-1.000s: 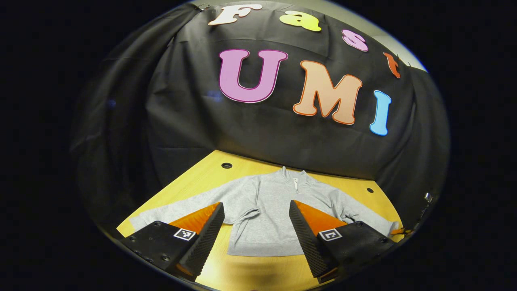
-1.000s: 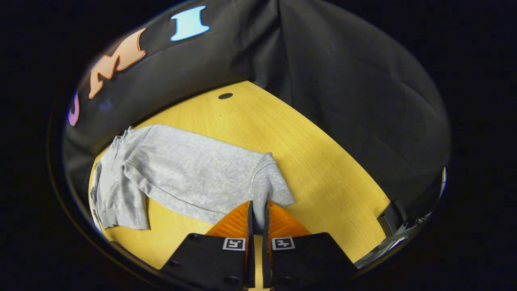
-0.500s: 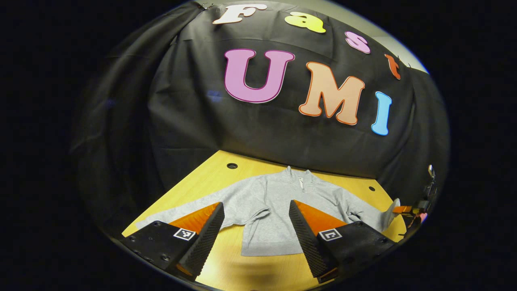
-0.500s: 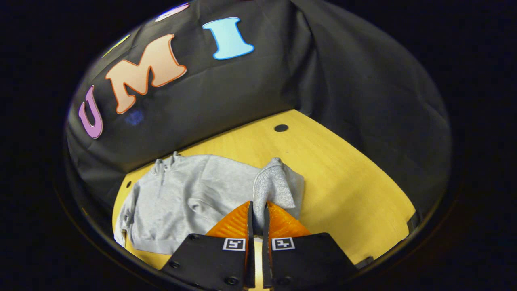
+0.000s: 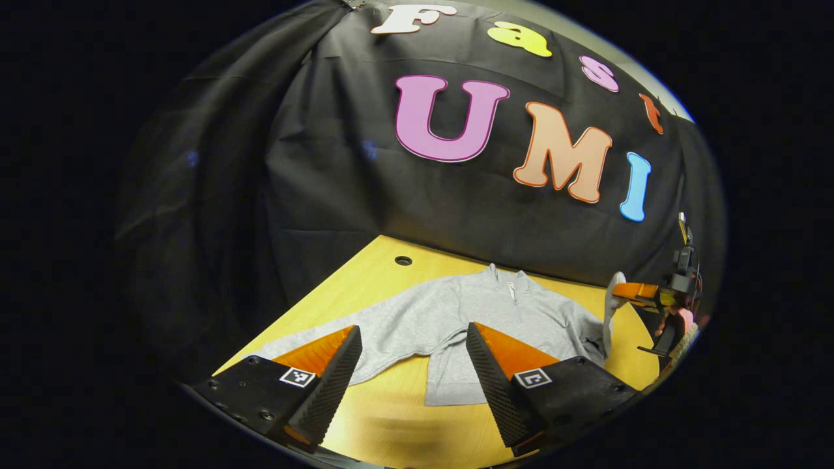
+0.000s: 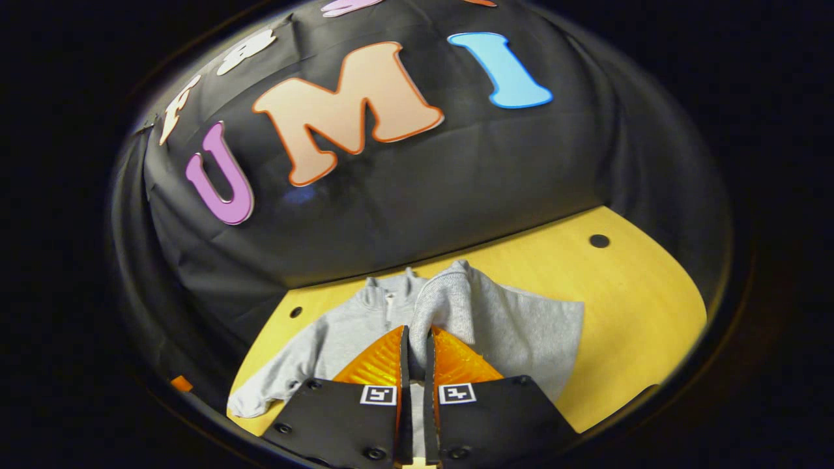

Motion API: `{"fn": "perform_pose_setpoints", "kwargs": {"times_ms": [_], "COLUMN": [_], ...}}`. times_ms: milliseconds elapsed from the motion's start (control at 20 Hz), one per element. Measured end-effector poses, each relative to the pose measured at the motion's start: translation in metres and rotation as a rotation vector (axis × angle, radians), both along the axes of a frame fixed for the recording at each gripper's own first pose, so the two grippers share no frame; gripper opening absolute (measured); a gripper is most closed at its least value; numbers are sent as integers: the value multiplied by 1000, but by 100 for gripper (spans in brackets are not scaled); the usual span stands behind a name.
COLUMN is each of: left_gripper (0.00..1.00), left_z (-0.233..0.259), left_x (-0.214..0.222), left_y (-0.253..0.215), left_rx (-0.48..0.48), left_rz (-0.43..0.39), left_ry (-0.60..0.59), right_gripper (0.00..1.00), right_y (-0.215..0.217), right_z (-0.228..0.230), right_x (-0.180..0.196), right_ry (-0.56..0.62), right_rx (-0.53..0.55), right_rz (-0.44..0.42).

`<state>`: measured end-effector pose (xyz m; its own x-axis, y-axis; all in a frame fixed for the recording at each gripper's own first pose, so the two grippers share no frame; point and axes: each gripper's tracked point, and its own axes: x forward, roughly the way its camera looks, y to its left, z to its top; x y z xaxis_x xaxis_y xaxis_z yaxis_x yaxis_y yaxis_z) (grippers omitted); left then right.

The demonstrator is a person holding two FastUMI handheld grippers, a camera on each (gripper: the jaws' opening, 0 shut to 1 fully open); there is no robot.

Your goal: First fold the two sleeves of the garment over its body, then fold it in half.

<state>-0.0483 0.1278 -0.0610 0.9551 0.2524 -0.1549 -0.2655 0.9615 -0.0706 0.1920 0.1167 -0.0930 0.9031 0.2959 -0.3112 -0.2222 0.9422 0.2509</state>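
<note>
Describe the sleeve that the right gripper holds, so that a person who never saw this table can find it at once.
Start at the yellow table, where a grey sweater lies flat with its collar toward the black wall. The sleeve is at the sweater's right end, pinched by the right gripper and lifted off the wood. The other sleeve lies flat and stretched out.

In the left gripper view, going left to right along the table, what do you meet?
Flat sleeve → hole in the table → sweatshirt collar → lifted sleeve cuff → right gripper pinching that cuff.
</note>
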Motion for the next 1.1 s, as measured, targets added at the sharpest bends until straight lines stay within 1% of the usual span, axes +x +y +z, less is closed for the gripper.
{"fn": "perform_pose_setpoints", "kwargs": {"times_ms": [50, 350, 600, 750, 850, 900, 1050, 1100], "left_gripper": [94, 94, 95, 94, 95, 95, 95, 95], "left_z": [-1, -14, -34, -46, -58, -65, -90, -99], "left_x": [-3, -16, -31, -42, -49, -51, -58, -61], "left_y": [7, 36, 59, 77, 92, 100, 127, 137], "left_rx": [-2, -27, -64, -69, -79, -87, -96, -95], "left_rz": [10, 62, 106, 140, 172, 190, 250, 268], "left_ry": [2, 16, 28, 33, 36, 37, 57, 71], "right_gripper": [9, 9, 9, 10, 10, 14, 12, 26], "right_y": [32, 136, 206, 236, 249, 250, 255, 254], "right_z": [1, -1, -18, -46, -73, -82, -94, -101], "right_x": [-2, -13, -20, -24, -23, -23, -24, -24], "right_ry": [-6, -4, 29, 81, 123, 142, 156, 163], "right_rx": [20, 129, 220, 246, 224, 213, 196, 183], "right_rz": [54, 256, 379, 441, 445, 440, 440, 437]}}
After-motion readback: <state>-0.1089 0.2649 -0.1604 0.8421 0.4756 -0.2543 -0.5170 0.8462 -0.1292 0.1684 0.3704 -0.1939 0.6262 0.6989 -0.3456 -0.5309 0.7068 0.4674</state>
